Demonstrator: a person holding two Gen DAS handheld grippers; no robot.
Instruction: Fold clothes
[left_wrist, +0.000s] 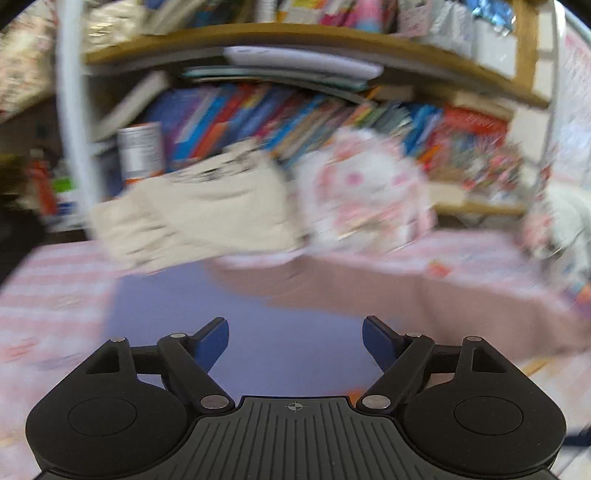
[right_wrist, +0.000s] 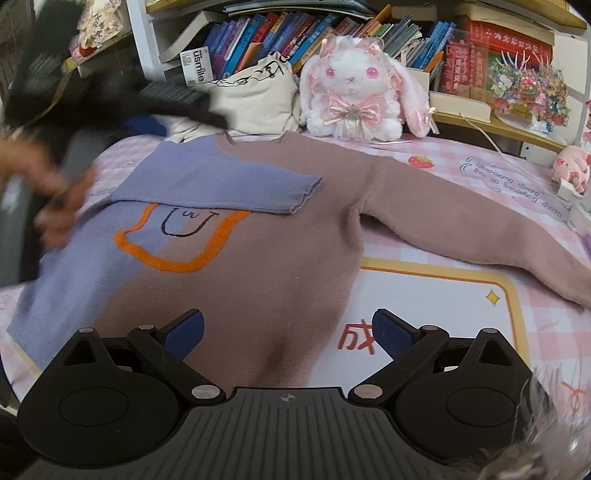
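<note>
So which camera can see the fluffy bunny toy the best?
The right wrist view. There the bunny toy is sharp, sitting upright behind the sweater with its pink eyes and bow clear. In the left wrist view the bunny is only a smeared pink-and-white blur.

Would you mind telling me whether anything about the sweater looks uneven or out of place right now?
The sweater is only half folded: its purple sleeve lies across the chest, while the brown sleeve is spread out over the pink checked cover. Nothing looks spilled or damaged.
</note>
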